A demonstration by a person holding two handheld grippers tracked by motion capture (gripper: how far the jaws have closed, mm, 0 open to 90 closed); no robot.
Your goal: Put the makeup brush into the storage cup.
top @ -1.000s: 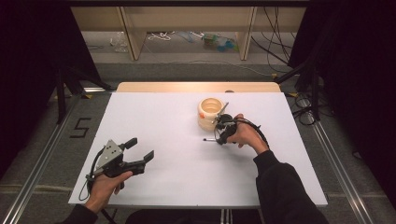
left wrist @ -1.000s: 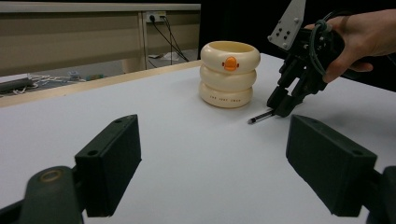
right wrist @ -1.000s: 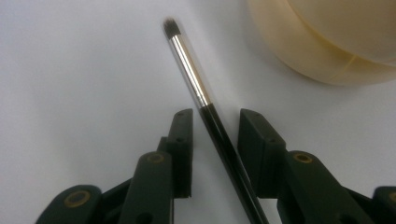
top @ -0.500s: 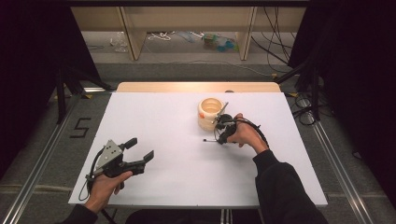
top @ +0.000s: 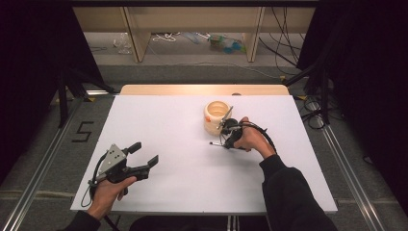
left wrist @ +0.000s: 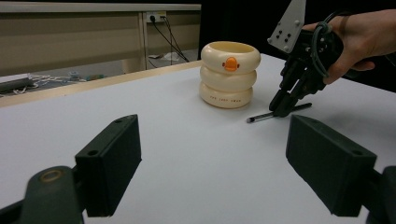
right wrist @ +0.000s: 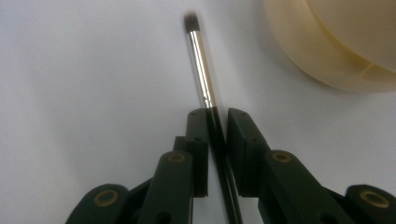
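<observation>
Room: dark curtains on both sides, a wooden shelf frame (top: pixel 192 29) at the 12 o'clock end with cables and clutter on the floor behind it.
Floor: grey, with metal rails along both sides of the table and a "5" marking (top: pixel 82 131) at about 9 o'clock.
Tabletop: white sheet (top: pixel 168 183) over a wooden top, whose edge shows at 12 o'clock.
Person: both forearms in dark sleeves come in from 6 o'clock, one set of tongs in each hand.
Cup: cream ringed cup (top: pixel 216 117) with an orange duck bill on its side (left wrist: pixel 230 74), standing upright a little toward 1 o'clock from the middle of the tabletop.
Left tongs: (top: pixel 143 153) held low near 7 o'clock, well apart from the cup; jaws spread wide with nothing between them (left wrist: pixel 212 163).
Right tongs: (top: pixel 225 141) just at 5 o'clock of the cup, pointing down at the tabletop; the jaws have just been closing and now pinch the brush handle (right wrist: pixel 217 133).
Brush: thin black-handled brush (top: pixel 217 143) with a silver ferrule and dark tip (right wrist: pixel 201 65), lying on the tabletop just beside the cup at its 6 o'clock, tip pointing toward 9 o'clock.
</observation>
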